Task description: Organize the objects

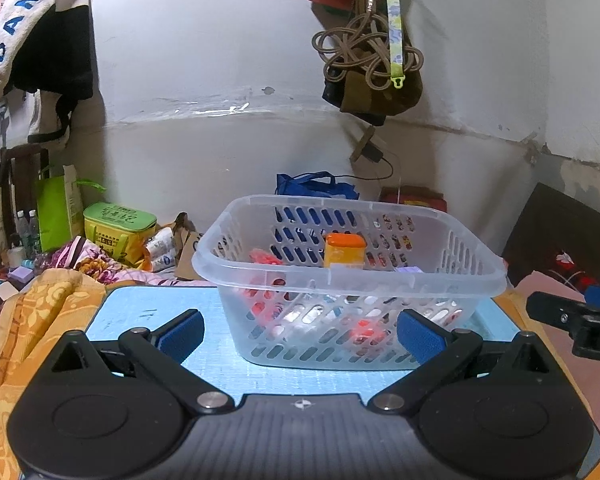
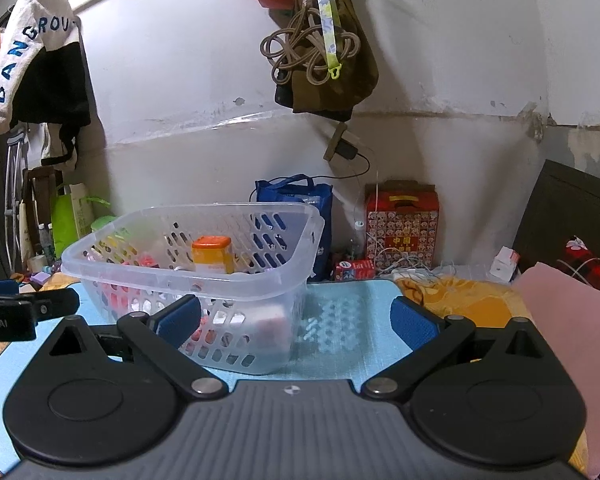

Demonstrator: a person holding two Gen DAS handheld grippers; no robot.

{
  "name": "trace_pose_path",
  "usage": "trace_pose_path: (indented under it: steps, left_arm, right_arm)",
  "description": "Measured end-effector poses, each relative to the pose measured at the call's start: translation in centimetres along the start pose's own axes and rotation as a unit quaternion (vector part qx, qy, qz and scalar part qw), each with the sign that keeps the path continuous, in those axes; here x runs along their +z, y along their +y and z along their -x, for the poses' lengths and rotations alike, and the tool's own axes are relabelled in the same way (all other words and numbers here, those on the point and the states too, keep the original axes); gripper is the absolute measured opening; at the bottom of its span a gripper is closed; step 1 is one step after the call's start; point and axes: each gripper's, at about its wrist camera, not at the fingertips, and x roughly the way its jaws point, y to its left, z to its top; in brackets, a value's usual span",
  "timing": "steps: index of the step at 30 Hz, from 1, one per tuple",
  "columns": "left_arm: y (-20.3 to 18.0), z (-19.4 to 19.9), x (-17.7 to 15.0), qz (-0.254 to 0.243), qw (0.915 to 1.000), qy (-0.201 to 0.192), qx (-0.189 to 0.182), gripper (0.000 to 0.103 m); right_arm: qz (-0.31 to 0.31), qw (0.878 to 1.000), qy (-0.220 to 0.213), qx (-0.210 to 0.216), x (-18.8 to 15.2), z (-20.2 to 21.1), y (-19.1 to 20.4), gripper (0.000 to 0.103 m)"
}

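Observation:
A clear plastic basket [image 1: 440, 280] with slotted walls stands on the light blue mat [image 1: 148, 312]. In it stand an orange-lidded yellow container [image 1: 345, 251] and several small red and white items [image 1: 266, 258]. My left gripper [image 1: 300, 330] is open and empty, just in front of the basket. The basket also shows in the right wrist view [image 2: 148, 268], left of centre, with the container [image 2: 212, 255] inside. My right gripper [image 2: 296, 322] is open and empty, its left finger [image 2: 179, 317] in front of the basket's near wall. Each gripper's tip shows in the other's view: the right gripper [image 1: 572, 316] and the left gripper [image 2: 24, 308].
The mat [image 2: 340, 320] lies on orange patterned cloth [image 1: 32, 312]. Behind stand a blue bag [image 2: 296, 208], a red patterned box [image 2: 402, 224], a green-lidded yellow box [image 1: 118, 232] and a green bag [image 1: 58, 208]. A pink cloth [image 2: 556, 332] lies right. Bags and cord [image 2: 320, 48] hang on the wall.

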Motion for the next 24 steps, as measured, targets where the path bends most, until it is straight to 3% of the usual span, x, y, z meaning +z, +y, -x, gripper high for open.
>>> trace_pose_path:
  steps: [24]
  left_arm:
    - [-0.05,0.09,0.03,-0.003,1.0,-0.009,0.002,0.103]
  right_arm:
    - [0.016,1.0,0.002,-0.001,-0.21,0.06,0.76,0.103]
